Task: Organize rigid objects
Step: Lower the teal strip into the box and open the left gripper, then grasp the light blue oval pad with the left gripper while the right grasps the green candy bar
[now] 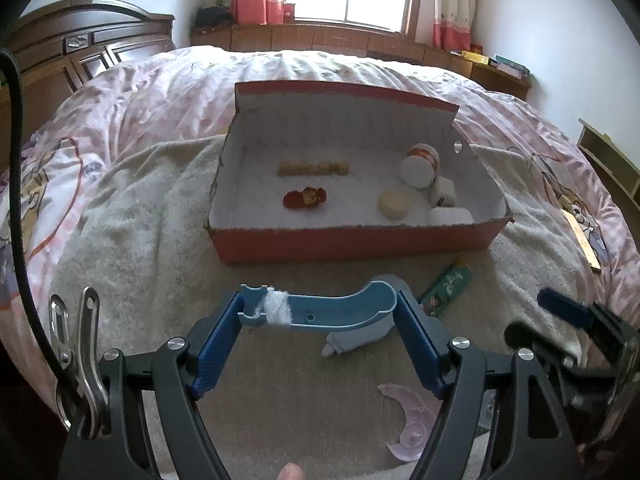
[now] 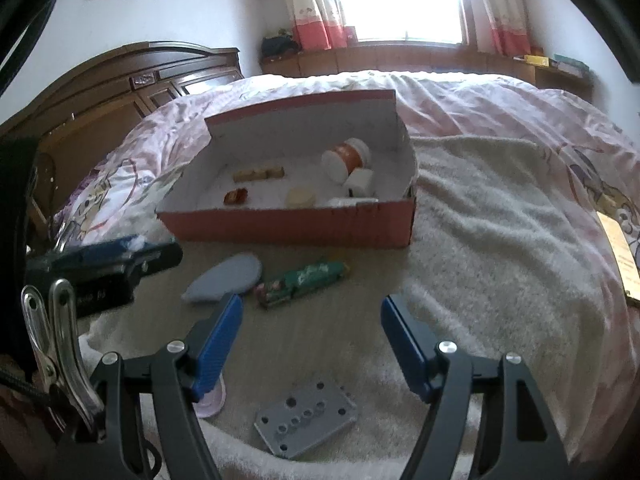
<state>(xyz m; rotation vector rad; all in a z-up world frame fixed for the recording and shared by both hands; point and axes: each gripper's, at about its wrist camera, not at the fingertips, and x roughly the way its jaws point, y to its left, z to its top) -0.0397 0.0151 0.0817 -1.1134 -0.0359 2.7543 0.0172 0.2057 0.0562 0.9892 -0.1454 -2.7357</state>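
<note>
The left gripper grasps a curved blue plastic piece before the red box. The right gripper hangs released — nothing between its fingers — above a grey perforated plate.

Right gripper open, empty, above beige towel. Grey perforated plate below jaws. Green tube and grey oval piece before red box.

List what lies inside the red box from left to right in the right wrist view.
Red box, left to right in the right wrist view: small red and yellow item → row of tan blocks → cream round disc → orange-labelled jar with a white lid.
</note>
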